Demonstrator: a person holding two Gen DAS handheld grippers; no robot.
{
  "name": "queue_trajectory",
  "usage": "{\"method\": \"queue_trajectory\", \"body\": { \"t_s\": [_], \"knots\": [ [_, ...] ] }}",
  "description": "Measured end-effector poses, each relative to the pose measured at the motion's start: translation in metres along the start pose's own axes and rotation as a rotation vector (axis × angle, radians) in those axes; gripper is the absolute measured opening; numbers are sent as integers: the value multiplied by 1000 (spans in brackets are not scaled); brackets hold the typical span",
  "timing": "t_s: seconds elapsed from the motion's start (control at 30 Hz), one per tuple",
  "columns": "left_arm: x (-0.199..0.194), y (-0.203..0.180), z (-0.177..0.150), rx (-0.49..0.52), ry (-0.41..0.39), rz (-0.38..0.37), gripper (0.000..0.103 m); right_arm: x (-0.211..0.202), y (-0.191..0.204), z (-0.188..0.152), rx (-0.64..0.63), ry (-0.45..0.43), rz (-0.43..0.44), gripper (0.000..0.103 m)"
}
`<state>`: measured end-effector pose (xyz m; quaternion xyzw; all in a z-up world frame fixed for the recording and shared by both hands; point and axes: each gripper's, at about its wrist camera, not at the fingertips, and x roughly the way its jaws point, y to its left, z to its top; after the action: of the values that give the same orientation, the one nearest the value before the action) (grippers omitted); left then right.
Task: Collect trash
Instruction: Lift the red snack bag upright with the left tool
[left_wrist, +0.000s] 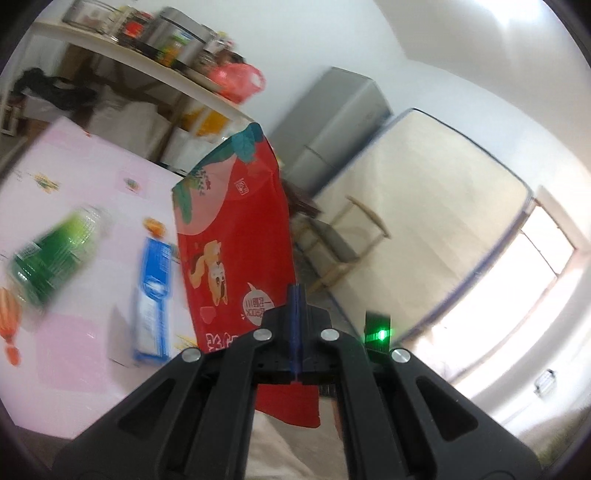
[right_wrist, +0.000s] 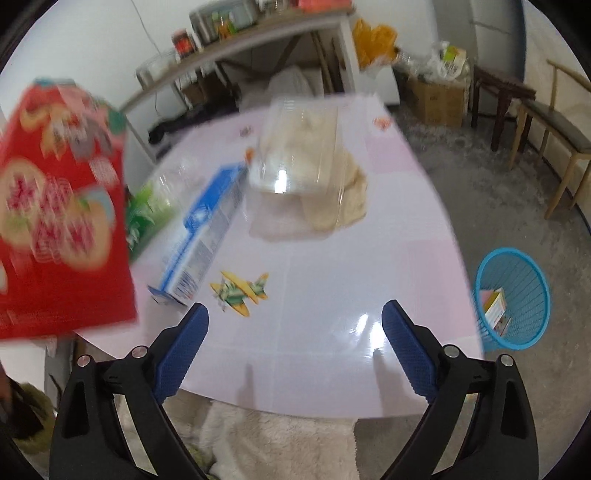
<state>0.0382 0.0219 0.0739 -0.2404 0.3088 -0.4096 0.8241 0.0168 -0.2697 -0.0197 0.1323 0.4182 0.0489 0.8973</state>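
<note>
The desk (right_wrist: 332, 295) with its pale pink cover fills the middle of the right wrist view, and the same cover shows at the left of the left wrist view; a clear plastic container (right_wrist: 299, 147) stands toward its far side with a beige cloth (right_wrist: 351, 195) under and beside it; a blue waste basket (right_wrist: 513, 299) stands on the floor just off the desk's right edge, with a small carton lying inside it. The red snack bag (left_wrist: 236, 236) is clamped at its lower part between the shut jaws of the left tool (left_wrist: 297, 321), standing up and forward from the pads, held in the air off the desk; in the right wrist view the bag appears blurred at far left, well apart from the right tool (right_wrist: 295, 321), whose blue pads stand wide with nothing between them, over the near edge of the desk. A green bottle (left_wrist: 51, 254) lies on its side on the desk; a blue and white box (left_wrist: 155, 302) lies just beside it, between the bottle and the bag; both are blurred.
</note>
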Motion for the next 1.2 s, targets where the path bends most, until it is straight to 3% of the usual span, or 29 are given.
{"method": "queue_trajectory", "body": {
  "t_s": [0.13, 0.27, 0.4, 0.53, 0.7, 0.9, 0.93, 1.0, 1.07, 1.2],
  "knots": [
    [15, -8, -28, -23, 67, -109, 0, -40, -10, -4, 33, -91, -38, 88],
    [39, 9, -64, -76, 171, -81, 0, -56, -18, -12, 55, -126, -45, 80],
    [51, 38, -87, -145, 236, -3, 0, -40, -14, -25, 56, -63, -3, 65],
    [50, 64, -99, -200, 229, 58, 0, -3, 7, -37, 10, 33, 50, 52],
    [50, 90, -111, -254, 225, 131, 0, 42, 30, -45, -71, 109, 42, 46],
    [53, 106, -121, -303, 269, 128, 0, 64, 36, -46, -93, 135, 26, 41],
    [53, 108, -121, -314, 275, 117, 1, 65, 35, -45, -89, 138, 28, 41],
    [59, 111, -120, -327, 286, 101, 19, 66, 32, -44, -85, 144, 31, 40],
    [65, 114, -124, -329, 320, 100, 27, 67, 31, -44, -77, 148, 38, 40],
    [78, 104, -133, -308, 387, 82, 29, 69, 27, -43, -51, 155, 58, 40]
  ]
}}
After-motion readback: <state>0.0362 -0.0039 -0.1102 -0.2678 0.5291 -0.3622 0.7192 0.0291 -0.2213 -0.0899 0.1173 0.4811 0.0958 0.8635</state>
